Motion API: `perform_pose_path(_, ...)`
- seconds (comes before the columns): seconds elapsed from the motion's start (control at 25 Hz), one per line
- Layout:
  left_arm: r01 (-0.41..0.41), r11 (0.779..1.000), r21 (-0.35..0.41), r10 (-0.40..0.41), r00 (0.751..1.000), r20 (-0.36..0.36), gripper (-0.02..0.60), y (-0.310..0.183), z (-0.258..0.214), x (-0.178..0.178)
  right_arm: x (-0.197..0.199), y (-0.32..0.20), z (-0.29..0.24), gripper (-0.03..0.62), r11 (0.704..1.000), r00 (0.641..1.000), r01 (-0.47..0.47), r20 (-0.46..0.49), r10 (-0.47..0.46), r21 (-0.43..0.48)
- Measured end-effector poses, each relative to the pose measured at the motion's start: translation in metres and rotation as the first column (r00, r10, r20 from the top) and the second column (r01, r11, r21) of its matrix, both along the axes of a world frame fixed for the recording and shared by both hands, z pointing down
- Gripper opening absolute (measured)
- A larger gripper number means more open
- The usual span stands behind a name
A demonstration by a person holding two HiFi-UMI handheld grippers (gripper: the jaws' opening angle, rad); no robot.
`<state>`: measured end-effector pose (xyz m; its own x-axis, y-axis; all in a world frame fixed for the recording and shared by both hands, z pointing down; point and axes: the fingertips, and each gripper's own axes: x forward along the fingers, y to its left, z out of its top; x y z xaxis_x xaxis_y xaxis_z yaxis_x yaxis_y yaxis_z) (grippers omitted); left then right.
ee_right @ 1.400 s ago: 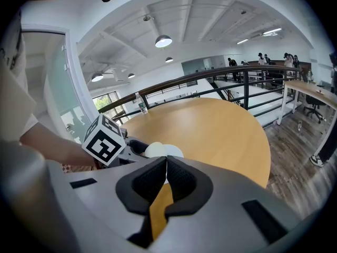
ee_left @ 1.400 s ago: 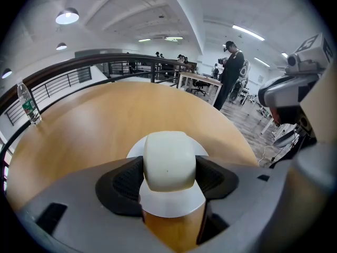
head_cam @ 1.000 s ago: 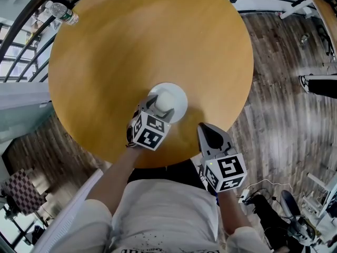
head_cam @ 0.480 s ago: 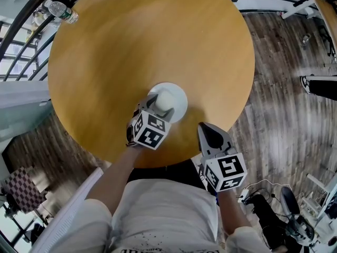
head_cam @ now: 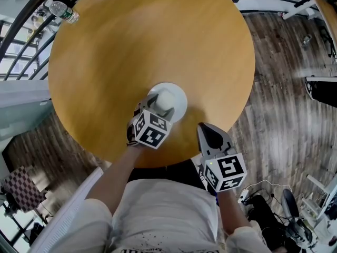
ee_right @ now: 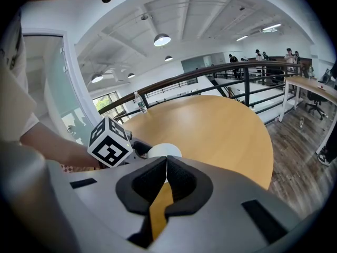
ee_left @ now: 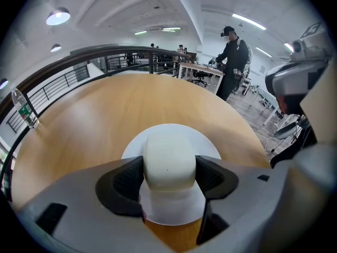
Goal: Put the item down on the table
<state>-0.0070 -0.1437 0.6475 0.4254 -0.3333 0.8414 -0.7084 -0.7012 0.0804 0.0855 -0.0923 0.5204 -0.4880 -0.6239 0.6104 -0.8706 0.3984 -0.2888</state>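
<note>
Left gripper (ee_left: 169, 176): black ribbed pads press both sides of a cream-white rounded knob (ee_left: 169, 152). White round disc (ee_left: 171, 208) spreads under the knob, over a round tan wooden table (ee_left: 105, 109). Clear plastic bottle (ee_left: 25, 108) upright at the table's far left edge, beside a dark metal railing (ee_left: 79, 62). Person (ee_left: 230, 62) in dark clothes stands beyond the table.

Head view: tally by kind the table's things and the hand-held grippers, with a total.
hand-held grippers: 2 (left hand-held gripper, right hand-held gripper)
white plate: 1
cream rounded item: 1
water bottle: 1
total: 5
</note>
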Motion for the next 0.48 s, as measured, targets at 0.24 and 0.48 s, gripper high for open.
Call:
perform_pose_path(0.24,0.000,1.000,-0.003,0.001,1.000,0.011,0.308,-0.0006,0.0021,0.0010,0.0022,0.0008,0.0002,0.025,1.000,1.000,-0.004,0.001,0.004,0.001)
perform_pose_path(0.48,-0.001,1.000,-0.010,0.001,1.000,0.025,0.308,0.0001,0.0032,0.0031,0.0052,0.0028,-0.0002,0.025,1.000,1.000,-0.005,0.003,0.005,-0.001)
